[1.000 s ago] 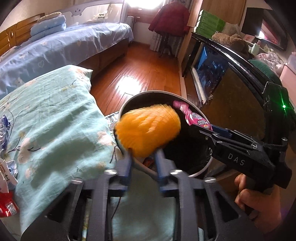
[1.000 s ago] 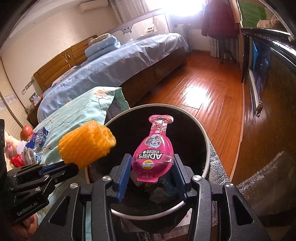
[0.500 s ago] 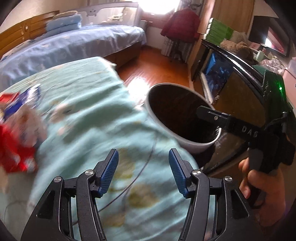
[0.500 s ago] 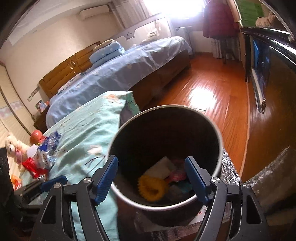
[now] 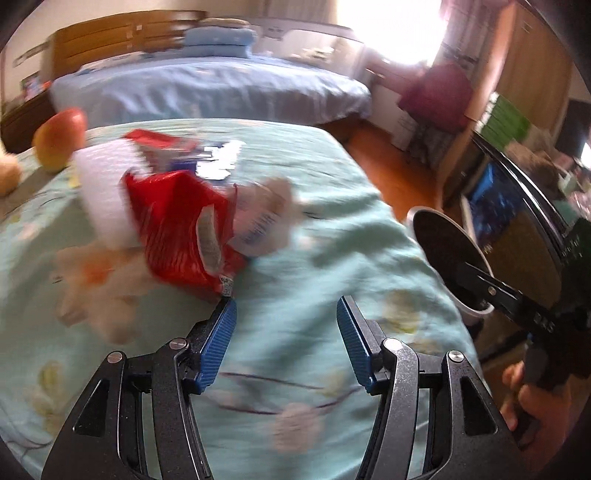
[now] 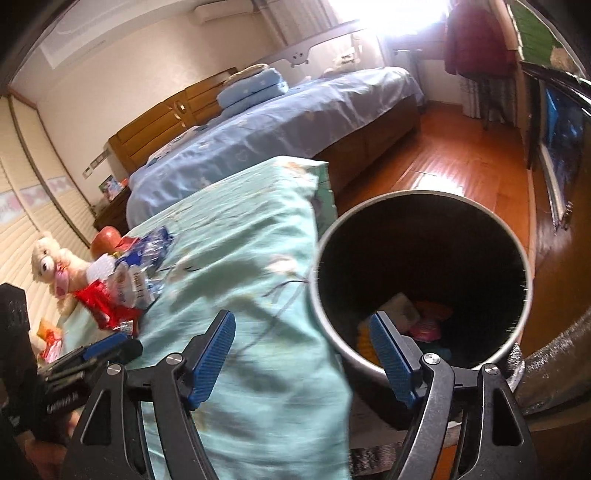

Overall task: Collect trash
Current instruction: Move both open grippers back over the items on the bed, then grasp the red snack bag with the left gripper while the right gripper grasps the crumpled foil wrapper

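- Left gripper [image 5: 286,317]: jaws apart, nothing between them, over the green bedspread [image 5: 332,229].
- Red wrapper [image 5: 184,229] lies in the trash pile at its 11 o'clock.
- Right gripper [image 6: 301,332]: jaws wide, empty.
- Bin [image 6: 517,258] sits at its 1 o'clock, trash inside.

Daylight from an overexposed window [image 6: 391,22] at top, glare patch on the wooden floor [image 6: 439,181], heavy motion blur in left wrist view, fisheye bending and dark vignette at edges
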A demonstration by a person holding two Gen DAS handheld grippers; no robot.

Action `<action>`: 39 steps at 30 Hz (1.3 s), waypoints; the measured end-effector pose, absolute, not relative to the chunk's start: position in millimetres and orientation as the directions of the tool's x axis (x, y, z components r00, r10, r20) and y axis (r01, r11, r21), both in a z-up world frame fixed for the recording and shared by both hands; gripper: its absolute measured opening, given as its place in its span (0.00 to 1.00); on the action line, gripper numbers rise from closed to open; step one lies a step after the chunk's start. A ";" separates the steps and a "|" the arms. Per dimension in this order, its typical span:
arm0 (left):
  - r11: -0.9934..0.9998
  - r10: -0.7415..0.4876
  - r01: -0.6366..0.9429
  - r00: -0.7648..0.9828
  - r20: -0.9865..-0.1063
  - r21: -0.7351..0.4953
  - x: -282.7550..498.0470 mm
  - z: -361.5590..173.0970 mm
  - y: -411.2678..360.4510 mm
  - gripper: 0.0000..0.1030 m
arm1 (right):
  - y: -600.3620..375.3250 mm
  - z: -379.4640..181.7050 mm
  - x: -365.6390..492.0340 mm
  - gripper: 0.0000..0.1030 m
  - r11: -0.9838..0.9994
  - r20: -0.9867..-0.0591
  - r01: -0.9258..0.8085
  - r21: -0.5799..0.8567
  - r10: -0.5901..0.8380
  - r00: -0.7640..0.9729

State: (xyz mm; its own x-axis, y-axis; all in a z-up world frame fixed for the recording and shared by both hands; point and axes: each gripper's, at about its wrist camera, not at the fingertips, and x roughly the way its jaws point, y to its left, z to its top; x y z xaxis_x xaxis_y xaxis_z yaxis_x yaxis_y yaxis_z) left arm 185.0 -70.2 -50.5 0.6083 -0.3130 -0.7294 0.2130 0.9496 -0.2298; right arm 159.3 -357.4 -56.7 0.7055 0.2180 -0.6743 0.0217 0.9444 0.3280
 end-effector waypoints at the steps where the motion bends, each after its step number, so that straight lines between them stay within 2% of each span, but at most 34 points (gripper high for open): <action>1: 0.952 -0.305 0.200 0.613 -0.729 -0.230 184.5 -51.4 -64.2 0.55 | -352.5 -55.8 160.2 0.74 0.945 -0.674 0.013 0.327 0.224 0.704; 10: 0.971 -0.224 0.077 0.638 -0.736 -0.228 176.0 -59.7 4.9 0.55 | -304.1 -50.5 172.8 0.74 0.942 -0.672 -0.084 0.324 0.291 0.681; 22: 0.964 -0.240 0.070 0.645 -0.725 -0.257 160.6 -60.1 34.6 0.55 | -239.9 -43.7 181.3 0.74 0.917 -0.660 -0.232 0.324 0.395 0.639; 28: 0.957 -0.264 0.089 0.652 -0.711 -0.274 162.7 -53.8 36.4 0.55 | -218.7 -47.3 189.6 0.71 0.904 -0.663 -0.273 0.330 0.428 0.615; 30: 0.956 -0.274 0.104 0.653 -0.706 -0.275 164.8 -51.3 33.2 0.55 | -214.8 -49.2 195.4 0.60 0.899 -0.665 -0.280 0.335 0.437 0.606; 34: 0.950 -0.303 0.143 0.646 -0.701 -0.279 172.8 -47.9 20.8 0.55 | -209.9 -53.3 209.8 0.50 0.883 -0.663 -0.294 0.365 0.469 0.584; 37: 0.947 -0.315 0.169 0.641 -0.700 -0.272 182.4 -47.3 10.3 0.55 | -209.2 -58.7 221.2 0.23 0.868 -0.664 -0.302 0.393 0.496 0.560; 38: 0.947 -0.317 0.173 0.638 -0.701 -0.271 185.7 -47.8 7.2 0.55 | -210.1 -60.1 223.3 0.07 0.865 -0.664 -0.300 0.402 0.501 0.555; 39: 0.946 -0.321 0.174 0.633 -0.704 -0.275 189.5 -48.6 5.0 0.55 | -212.9 -62.2 225.2 0.03 0.859 -0.663 -0.295 0.418 0.510 0.548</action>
State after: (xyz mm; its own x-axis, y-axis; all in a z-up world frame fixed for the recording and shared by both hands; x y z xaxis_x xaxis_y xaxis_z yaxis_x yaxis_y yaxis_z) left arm 189.5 5.0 -48.6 0.6334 -0.3212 -0.7040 0.1738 0.9456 -0.2751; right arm 225.2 -212.9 -62.2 0.5482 0.5101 -0.6628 -0.2945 0.8594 0.4179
